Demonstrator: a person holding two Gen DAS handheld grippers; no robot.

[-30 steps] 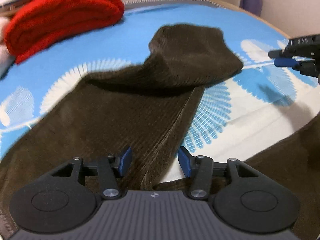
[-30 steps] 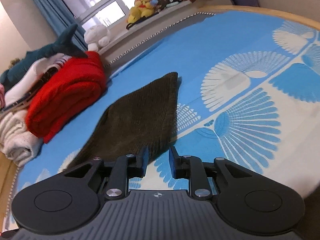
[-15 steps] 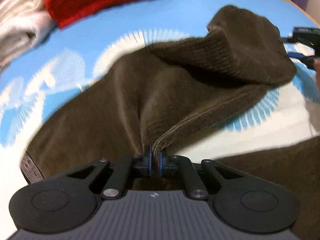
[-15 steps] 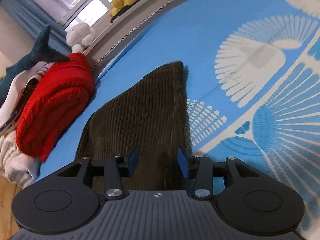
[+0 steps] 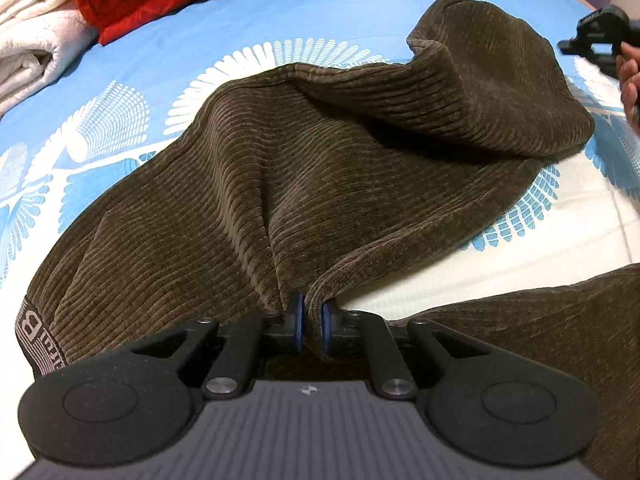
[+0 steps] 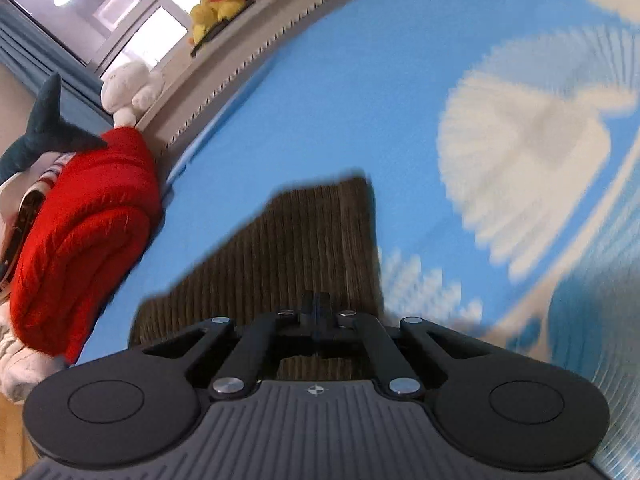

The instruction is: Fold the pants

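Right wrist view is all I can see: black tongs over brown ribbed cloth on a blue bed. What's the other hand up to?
Observer: The left gripper has just been closing its jaws, and an edge of the brown pants is pinched between them.
Operator: Do the pants lie flat?
Observer: No. One pant leg is doubled back over the rest in a loose hump.
Operator: Can you see my tongs from there?
Observer: Yes. The right gripper shows at the far right edge, beyond that hump, with a hand behind it.
Operator: Any markings on the pants?
Observer: A waistband label with a large B sits at the lower left.
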